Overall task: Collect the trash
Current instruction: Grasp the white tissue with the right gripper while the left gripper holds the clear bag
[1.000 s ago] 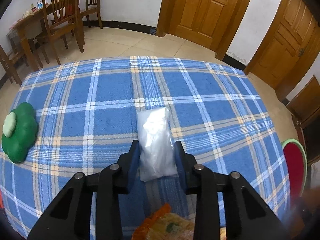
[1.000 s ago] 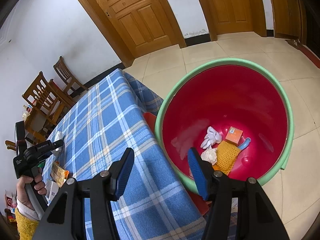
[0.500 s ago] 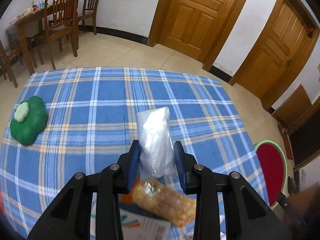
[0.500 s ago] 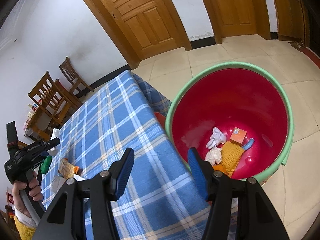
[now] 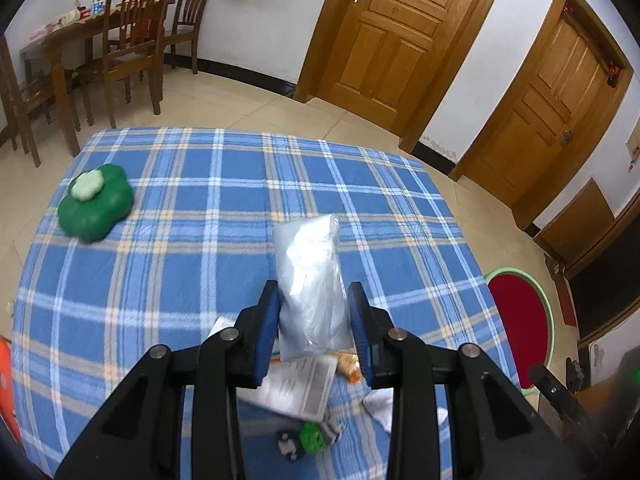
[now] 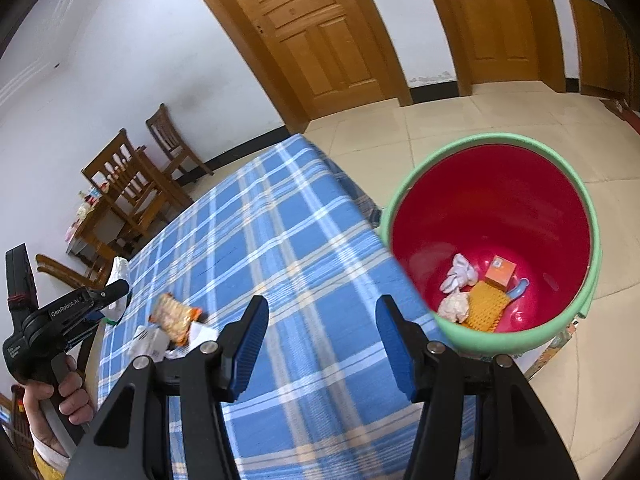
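My left gripper is shut on a clear plastic bag and holds it above the blue plaid table. It also shows in the right wrist view, far left, with the bag. My right gripper is open and empty over the table's edge. The red bin with a green rim stands on the floor at the right and holds several pieces of trash. The bin also shows in the left wrist view.
An orange snack packet, white papers, crumpled tissue and a small green toy lie on the table. A green flower-shaped box sits far left. Wooden chairs and doors stand beyond.
My left gripper has risen and pulled back with the bag, so papers and small items now show beneath it. My right gripper has drifted back from the bin over the table.
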`<action>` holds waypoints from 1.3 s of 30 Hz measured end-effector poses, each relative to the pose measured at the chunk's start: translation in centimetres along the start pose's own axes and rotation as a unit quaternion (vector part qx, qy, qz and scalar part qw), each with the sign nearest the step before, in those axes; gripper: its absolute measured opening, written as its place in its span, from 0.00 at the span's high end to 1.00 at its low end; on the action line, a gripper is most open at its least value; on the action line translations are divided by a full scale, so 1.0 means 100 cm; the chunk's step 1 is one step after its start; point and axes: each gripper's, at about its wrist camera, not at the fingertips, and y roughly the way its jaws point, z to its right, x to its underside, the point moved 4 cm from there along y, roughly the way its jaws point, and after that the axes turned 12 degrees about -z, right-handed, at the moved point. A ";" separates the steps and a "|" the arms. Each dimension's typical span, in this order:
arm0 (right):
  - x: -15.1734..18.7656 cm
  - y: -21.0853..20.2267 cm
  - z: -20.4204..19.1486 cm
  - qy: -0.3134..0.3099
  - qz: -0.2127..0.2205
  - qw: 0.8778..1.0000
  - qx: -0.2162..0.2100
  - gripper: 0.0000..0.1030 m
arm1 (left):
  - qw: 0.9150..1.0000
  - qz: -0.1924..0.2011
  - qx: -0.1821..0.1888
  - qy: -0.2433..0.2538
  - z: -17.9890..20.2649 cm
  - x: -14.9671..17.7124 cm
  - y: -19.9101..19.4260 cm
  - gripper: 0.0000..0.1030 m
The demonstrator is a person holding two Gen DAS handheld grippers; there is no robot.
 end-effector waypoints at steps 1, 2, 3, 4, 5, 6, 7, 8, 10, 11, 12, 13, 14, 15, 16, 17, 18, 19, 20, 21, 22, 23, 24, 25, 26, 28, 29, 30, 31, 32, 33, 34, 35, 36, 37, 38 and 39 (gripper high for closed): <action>0.002 0.000 -0.004 -0.004 -0.001 1.000 -0.002 0.43 | 1.000 0.000 -0.001 -0.002 -0.001 0.003 -0.002 0.66; 0.004 0.000 -0.008 -0.008 -0.003 1.000 -0.004 0.43 | 1.000 0.000 -0.002 -0.004 -0.004 0.006 -0.004 0.66; 0.005 0.001 -0.011 -0.011 -0.005 1.000 -0.005 0.43 | 1.000 0.001 -0.003 -0.007 -0.006 0.010 -0.007 0.66; 0.007 0.001 -0.014 -0.013 -0.007 1.000 -0.007 0.43 | 1.000 0.002 -0.003 -0.010 -0.009 0.014 -0.009 0.66; 0.009 0.003 -0.018 -0.017 -0.010 1.000 -0.010 0.43 | 1.000 0.002 -0.003 -0.014 -0.013 0.017 -0.011 0.66; 0.011 0.003 -0.022 -0.021 -0.012 1.000 -0.012 0.43 | 1.000 0.003 -0.003 -0.017 -0.016 0.021 -0.013 0.66; 0.013 0.004 -0.025 -0.025 -0.014 1.000 -0.014 0.43 | 1.000 0.004 -0.003 -0.021 -0.019 0.025 -0.016 0.66; 0.015 0.004 -0.030 -0.029 -0.015 0.999 -0.015 0.43 | 1.000 0.005 -0.004 -0.024 -0.022 0.026 -0.017 0.66; 0.018 0.006 -0.036 -0.035 -0.017 0.999 -0.015 0.43 | 1.000 0.006 -0.006 -0.029 -0.028 0.031 -0.020 0.66; 0.020 0.007 -0.039 -0.038 -0.020 0.999 -0.016 0.43 | 0.999 0.007 -0.008 -0.031 -0.030 0.033 -0.022 0.66; 0.022 0.008 -0.041 -0.039 -0.022 0.999 -0.016 0.43 | 0.999 0.007 -0.008 -0.032 -0.033 0.035 -0.023 0.66; 0.024 0.010 -0.044 -0.041 -0.025 0.999 -0.019 0.43 | 0.999 0.007 -0.009 -0.035 -0.037 0.038 -0.024 0.66; 0.026 0.011 -0.047 -0.043 -0.027 0.998 -0.020 0.43 | 0.999 0.007 -0.009 -0.036 -0.039 0.040 -0.025 0.66; 0.028 0.012 -0.049 -0.046 -0.030 0.998 -0.021 0.43 | 0.999 0.007 -0.009 -0.038 -0.041 0.042 -0.025 0.66; 0.030 0.015 -0.052 -0.049 -0.034 0.998 -0.021 0.43 | 0.999 0.007 -0.009 -0.040 -0.044 0.044 -0.026 0.66; 0.033 0.017 -0.055 -0.053 -0.037 0.998 -0.022 0.43 | 0.999 0.006 -0.009 -0.042 -0.047 0.045 -0.026 0.66; 0.034 0.018 -0.057 -0.055 -0.040 0.997 -0.022 0.43 | 0.999 0.006 -0.009 -0.044 -0.049 0.047 -0.026 0.66; 0.037 0.020 -0.060 -0.058 -0.044 0.997 -0.022 0.43 | 0.999 0.006 -0.010 -0.047 -0.052 0.049 -0.025 0.66; 0.039 0.023 -0.063 -0.061 -0.048 0.997 -0.022 0.43 | 0.999 0.006 -0.011 -0.048 -0.054 0.051 -0.025 0.66; 0.041 0.024 -0.065 -0.063 -0.051 0.996 -0.023 0.43 | 0.999 0.005 -0.011 -0.050 -0.057 0.052 -0.025 0.66; 0.044 0.027 -0.067 -0.066 -0.055 0.996 -0.023 0.43 | 0.999 0.004 -0.011 -0.052 -0.059 0.054 -0.024 0.66; 0.046 0.030 -0.070 -0.068 -0.059 0.996 -0.023 0.43 | 0.998 0.003 -0.011 -0.054 -0.061 0.056 -0.023 0.66; 0.048 0.031 -0.072 -0.071 -0.062 0.995 -0.024 0.43 | 0.998 0.002 -0.011 -0.056 -0.063 0.057 -0.023 0.66; 0.049 0.033 -0.075 -0.073 -0.066 0.995 -0.023 0.43 | 0.998 0.002 -0.011 -0.057 -0.066 0.058 -0.022 0.66; 0.050 0.036 -0.078 -0.077 -0.070 0.994 -0.024 0.43 | 0.998 0.001 -0.011 -0.059 -0.067 0.059 -0.021 0.66; 0.051 0.041 -0.083 -0.082 -0.077 0.993 -0.025 0.43 | 0.998 0.001 -0.012 -0.061 -0.070 0.060 -0.020 0.66; 0.053 0.043 -0.086 -0.086 -0.079 0.993 -0.025 0.43 | 0.998 0.001 -0.013 -0.062 -0.072 0.061 -0.019 0.66; 0.054 0.045 -0.089 -0.089 -0.081 0.992 -0.024 0.43 | 0.998 0.000 -0.014 -0.063 -0.073 0.061 -0.019 0.66; 0.054 0.048 -0.092 -0.091 -0.084 0.992 -0.024 0.43 | 0.998 0.000 -0.014 -0.064 -0.074 0.062 -0.018 0.66; 0.055 0.051 -0.094 -0.093 -0.087 0.992 -0.023 0.43 | 0.998 0.000 -0.014 -0.064 -0.076 0.062 -0.018 0.66; 0.056 0.053 -0.096 -0.095 -0.088 0.991 -0.023 0.43 | 0.998 0.000 -0.014 -0.065 -0.077 0.062 -0.018 0.66; 0.056 0.056 -0.097 -0.097 -0.091 0.991 -0.021 0.43 | 0.998 -0.001 -0.013 -0.067 -0.078 0.063 -0.017 0.66; 0.056 0.059 -0.098 -0.098 -0.093 0.991 -0.020 0.43 | 0.998 -0.001 -0.012 -0.068 -0.079 0.063 -0.016 0.66; 0.056 0.062 -0.099 -0.099 -0.096 0.990 -0.019 0.43 | 0.998 -0.002 -0.012 -0.068 -0.080 0.063 -0.016 0.66; 0.056 0.064 -0.100 -0.099 -0.098 0.990 -0.018 0.43 | 0.998 -0.002 -0.011 -0.069 -0.081 0.064 -0.015 0.66; 0.057 0.066 -0.100 -0.100 -0.099 0.990 -0.017 0.43 | 0.998 -0.003 -0.011 -0.070 -0.082 0.064 -0.015 0.66; 0.057 0.068 -0.100 -0.100 -0.101 0.990 -0.016 0.43 | 0.997 -0.003 -0.011 -0.070 -0.082 0.064 -0.015 0.66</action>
